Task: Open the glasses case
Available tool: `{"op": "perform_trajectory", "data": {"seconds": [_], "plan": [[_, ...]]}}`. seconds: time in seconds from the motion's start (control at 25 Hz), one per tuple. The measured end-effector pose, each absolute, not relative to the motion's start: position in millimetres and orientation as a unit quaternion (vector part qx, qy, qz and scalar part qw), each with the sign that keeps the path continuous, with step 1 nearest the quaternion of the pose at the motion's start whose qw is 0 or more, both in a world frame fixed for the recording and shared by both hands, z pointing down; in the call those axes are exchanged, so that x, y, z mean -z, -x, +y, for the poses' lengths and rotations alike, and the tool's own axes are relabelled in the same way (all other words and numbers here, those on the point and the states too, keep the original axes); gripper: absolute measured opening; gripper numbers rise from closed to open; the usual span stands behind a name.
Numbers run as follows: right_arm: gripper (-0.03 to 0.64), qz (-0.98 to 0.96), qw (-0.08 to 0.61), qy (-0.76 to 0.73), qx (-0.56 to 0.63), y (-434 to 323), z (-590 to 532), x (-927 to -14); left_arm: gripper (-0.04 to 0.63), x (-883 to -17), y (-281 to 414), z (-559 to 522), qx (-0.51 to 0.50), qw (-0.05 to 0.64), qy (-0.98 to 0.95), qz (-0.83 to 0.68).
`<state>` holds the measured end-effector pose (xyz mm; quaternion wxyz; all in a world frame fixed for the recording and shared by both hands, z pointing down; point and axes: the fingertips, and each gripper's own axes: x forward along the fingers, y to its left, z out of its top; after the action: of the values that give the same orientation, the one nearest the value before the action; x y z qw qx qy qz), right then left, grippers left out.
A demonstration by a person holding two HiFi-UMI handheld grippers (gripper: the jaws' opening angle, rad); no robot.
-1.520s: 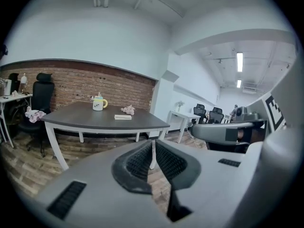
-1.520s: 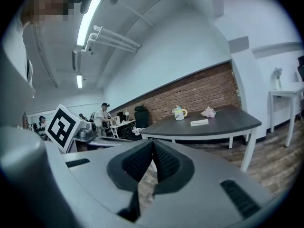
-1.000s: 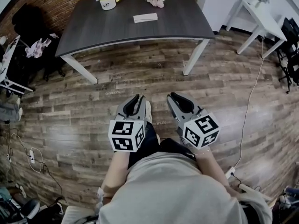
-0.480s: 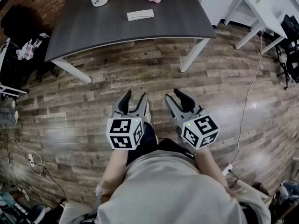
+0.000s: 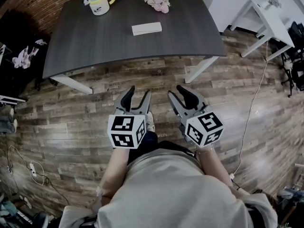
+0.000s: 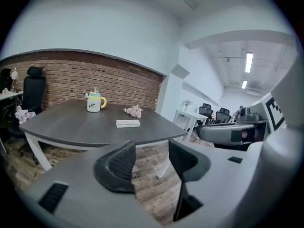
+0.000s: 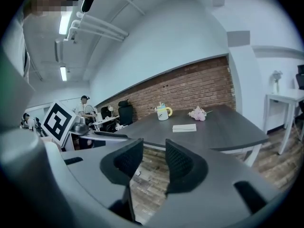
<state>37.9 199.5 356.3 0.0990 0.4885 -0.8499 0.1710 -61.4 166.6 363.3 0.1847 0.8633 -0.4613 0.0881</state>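
The glasses case [image 5: 147, 29] is a flat white box lying shut on the dark table [image 5: 95, 46]; it also shows in the left gripper view [image 6: 128, 123] and the right gripper view [image 7: 184, 128]. Both grippers hover side by side over the wooden floor, short of the table's near edge and well apart from the case. My left gripper [image 5: 137, 95] [image 6: 152, 158] has just been opening and stands open with nothing between its pads. My right gripper [image 5: 179, 93] [image 7: 153, 160] has likewise just opened and holds nothing.
On the table's far side stand a white mug with a yellow handle [image 5: 99, 4] and a small pink flower bunch [image 5: 159, 3]. A white side table [image 5: 266, 18] stands at the right, with a cable [image 5: 251, 108] trailing over the floor. Black chairs and clutter sit at the left.
Both grippers have moved forward toward the table, which now lies nearer. Their jaws, shut a second ago, have spread apart.
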Motion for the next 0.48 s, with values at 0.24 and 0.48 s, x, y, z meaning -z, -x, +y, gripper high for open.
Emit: {"op": "perform_trajectory", "data": {"seconds": [0.24,0.48], "plan": [[0.14,-0.847,0.1,-0.495,-0.164,-32,138,-349,0.216,-351,64,102,-0.097,0.16,-0.872,-0.453],[0.14,-0.842,0.093,-0.506,-0.161,-29,88,-344,0.216,-344,70,53,-0.095,0.151,-0.875,-0.45]]}}
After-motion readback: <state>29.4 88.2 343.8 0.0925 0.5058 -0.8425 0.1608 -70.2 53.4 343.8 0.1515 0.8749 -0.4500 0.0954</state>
